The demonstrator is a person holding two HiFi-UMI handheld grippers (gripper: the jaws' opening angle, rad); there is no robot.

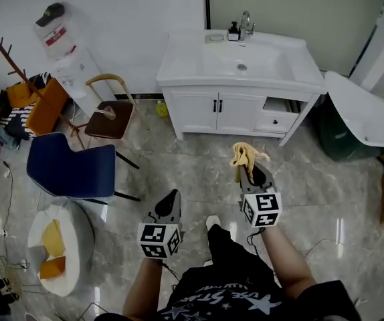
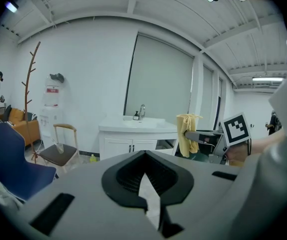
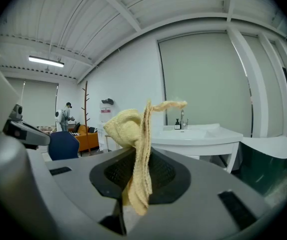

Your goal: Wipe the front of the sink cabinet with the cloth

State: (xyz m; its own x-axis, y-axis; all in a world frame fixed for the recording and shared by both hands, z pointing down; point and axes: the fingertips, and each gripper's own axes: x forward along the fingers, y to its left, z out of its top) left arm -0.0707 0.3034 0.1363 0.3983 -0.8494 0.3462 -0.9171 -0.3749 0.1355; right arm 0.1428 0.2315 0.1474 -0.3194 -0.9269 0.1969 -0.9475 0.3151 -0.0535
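Right gripper (image 1: 250,171): jaws pinched on the yellow cloth (image 1: 245,154), which stands bunched above the tips. Left gripper (image 1: 170,200): jaws pressed together, nothing between them. The cloth is held in the air, well apart from the white sink cabinet (image 1: 217,114).

Judgement: the cloth is light, soft and limp. Best gripped through a thick fold, leaving a broad flap free for the doors.

Writing: the red label on the water bottle (image 1: 55,33) is unreadable.

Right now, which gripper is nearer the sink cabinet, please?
Right. The right gripper, holding the cloth, is closer before the sink cabinet; the left gripper sits farther back, leftward.
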